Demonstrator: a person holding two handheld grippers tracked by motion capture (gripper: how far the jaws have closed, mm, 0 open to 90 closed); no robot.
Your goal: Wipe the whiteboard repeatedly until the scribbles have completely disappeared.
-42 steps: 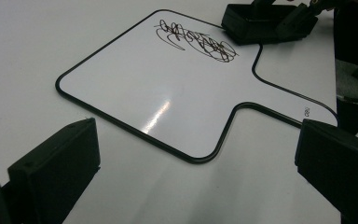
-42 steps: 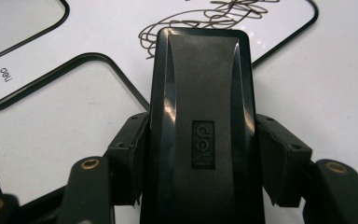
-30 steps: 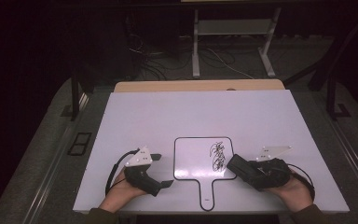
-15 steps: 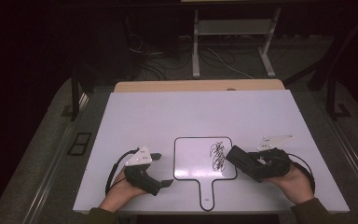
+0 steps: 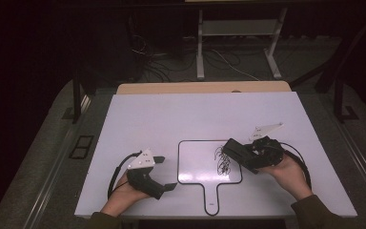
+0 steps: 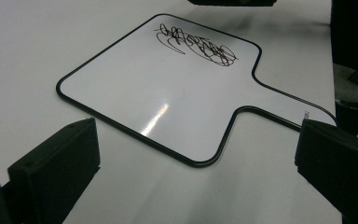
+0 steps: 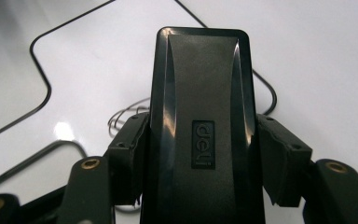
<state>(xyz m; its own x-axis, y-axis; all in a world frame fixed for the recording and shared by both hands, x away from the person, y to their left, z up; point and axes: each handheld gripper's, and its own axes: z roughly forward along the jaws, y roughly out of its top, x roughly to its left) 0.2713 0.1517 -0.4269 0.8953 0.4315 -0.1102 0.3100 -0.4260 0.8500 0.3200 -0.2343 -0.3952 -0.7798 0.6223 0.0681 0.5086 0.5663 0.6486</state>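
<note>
Black eraser [image 7: 200, 130] sits clamped in the right hand-held gripper [image 5: 238, 153], just over the scribble [image 5: 223, 161] on the small whiteboard [image 6: 168, 98]. Wiping looks not yet done. Beside the board, the left hand-held gripper [image 5: 164, 172] rests wide open on the white worktop [image 5: 171, 114].

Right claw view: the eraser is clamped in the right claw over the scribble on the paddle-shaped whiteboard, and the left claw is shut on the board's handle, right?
Not quite. In the left claw view the left claw is open, holding nothing, short of the whiteboard. The right claw does clamp the eraser over the scribble.
</note>
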